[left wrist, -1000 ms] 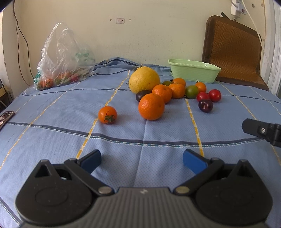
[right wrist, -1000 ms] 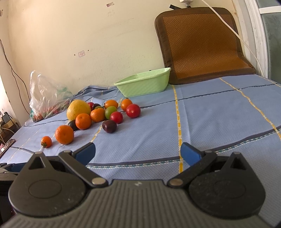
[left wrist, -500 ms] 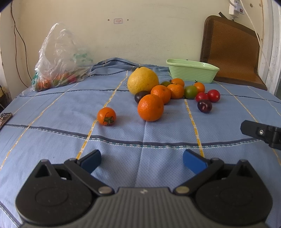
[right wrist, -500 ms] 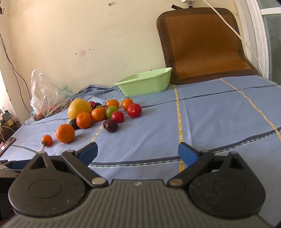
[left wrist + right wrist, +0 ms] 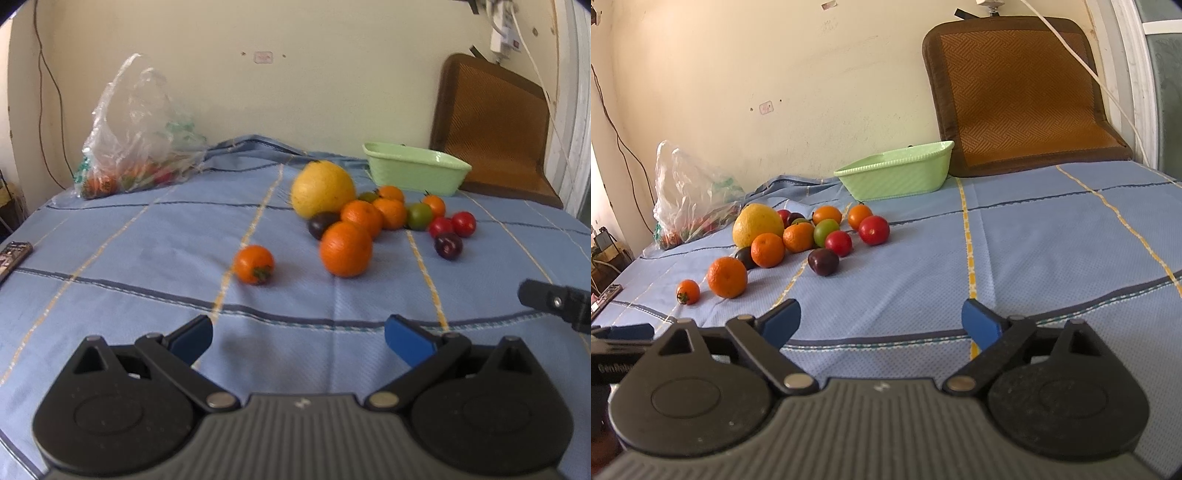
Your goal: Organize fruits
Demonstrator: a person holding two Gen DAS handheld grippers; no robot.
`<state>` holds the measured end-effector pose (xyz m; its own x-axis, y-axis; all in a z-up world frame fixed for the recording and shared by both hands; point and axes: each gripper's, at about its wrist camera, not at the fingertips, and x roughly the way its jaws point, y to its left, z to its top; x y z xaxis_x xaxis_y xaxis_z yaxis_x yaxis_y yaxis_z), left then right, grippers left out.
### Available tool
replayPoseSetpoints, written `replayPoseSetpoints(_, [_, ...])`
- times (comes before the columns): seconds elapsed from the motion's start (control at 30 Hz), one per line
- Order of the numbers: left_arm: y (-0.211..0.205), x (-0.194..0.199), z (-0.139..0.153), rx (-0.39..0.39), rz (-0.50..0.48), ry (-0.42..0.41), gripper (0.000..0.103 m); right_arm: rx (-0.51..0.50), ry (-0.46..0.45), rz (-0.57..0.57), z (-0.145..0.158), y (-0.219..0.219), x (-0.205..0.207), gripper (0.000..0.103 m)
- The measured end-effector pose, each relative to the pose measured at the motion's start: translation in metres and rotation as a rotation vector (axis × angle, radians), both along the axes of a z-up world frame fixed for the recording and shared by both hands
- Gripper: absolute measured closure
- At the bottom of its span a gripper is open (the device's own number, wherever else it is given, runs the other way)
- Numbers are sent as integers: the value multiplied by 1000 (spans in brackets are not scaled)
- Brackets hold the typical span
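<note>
We see a cream wall (image 5: pixel 775 74), a brown woven cushion (image 5: pixel 1019 92) leaning on it, and a blue striped cloth (image 5: pixel 1034 236) in daylight

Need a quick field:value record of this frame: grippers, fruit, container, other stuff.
left gripper: open, holding nothing, above the cloth
right gripper: open, holding nothing
fruit pile: loose on the blue cloth, none in the basket as far as visible
nearest to left fingers: small orange tomato, then an orange
largest fruit: yellow grapefruit
green basket: behind the pile, near the wall
plastic bag: far left, holds produce
</note>
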<state>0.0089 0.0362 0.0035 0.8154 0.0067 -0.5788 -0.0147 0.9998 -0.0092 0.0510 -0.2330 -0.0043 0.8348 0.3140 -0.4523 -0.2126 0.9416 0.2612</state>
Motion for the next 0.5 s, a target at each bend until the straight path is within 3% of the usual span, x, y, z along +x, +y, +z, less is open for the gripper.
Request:
replayPoseSetpoints(0.2, [25, 1, 5, -38, 25, -27, 0, -12, 8, 9, 0, 3, 2, 15])
replayPoseSetpoints(0.33, [48, 11, 12, -91, 22, -28, 2, -22, 3, 21, 1, 5, 2, 25])
replayPoseSetpoints(0.47, [70, 32, 20, -121, 7, -21, 18, -60, -15, 86, 5, 18, 4, 34])
replayPoseSetpoints(0.5, [74, 38, 20, -135, -11, -9, 29, -78, -23, 115, 6, 24, 5, 34])
